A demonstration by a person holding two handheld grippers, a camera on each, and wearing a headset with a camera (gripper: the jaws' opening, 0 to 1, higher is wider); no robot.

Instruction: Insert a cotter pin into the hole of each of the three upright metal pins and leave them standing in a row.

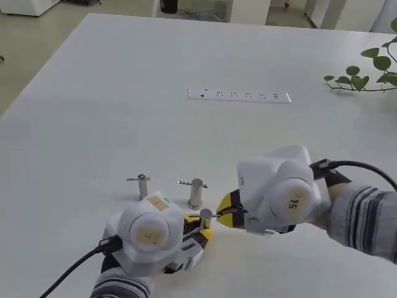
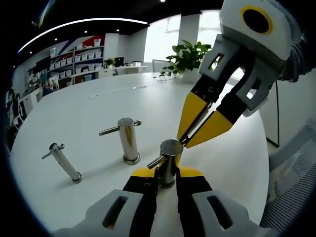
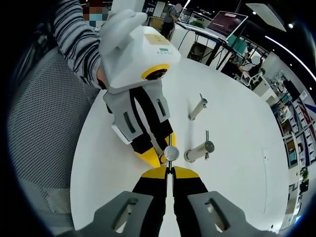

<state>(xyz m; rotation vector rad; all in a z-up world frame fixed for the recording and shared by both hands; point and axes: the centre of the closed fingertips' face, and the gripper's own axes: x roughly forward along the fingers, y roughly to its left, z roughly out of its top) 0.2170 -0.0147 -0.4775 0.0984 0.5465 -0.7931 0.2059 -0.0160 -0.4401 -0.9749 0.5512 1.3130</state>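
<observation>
Three metal pins stand in a row on the white table [image 1: 124, 93]. The far pin [image 1: 142, 185] and the middle pin [image 1: 196, 194] each carry a cotter pin through the head. My left gripper [image 1: 201, 228] is shut on the near pin [image 2: 169, 163], holding it upright. A cotter pin [image 2: 154, 160] passes through this pin's hole, and its end sticks out on the left. My right gripper [image 3: 170, 170] is shut on the other end of that cotter pin, its yellow tips [image 2: 197, 126] touching the pin head [image 3: 171, 153].
A white power strip [image 1: 239, 95] lies mid-table beyond the pins. A leafy plant [image 1: 372, 71] reaches in at the right edge. A striped sleeve [image 1: 366, 220] comes in from the right. Shelves and desks stand past the table.
</observation>
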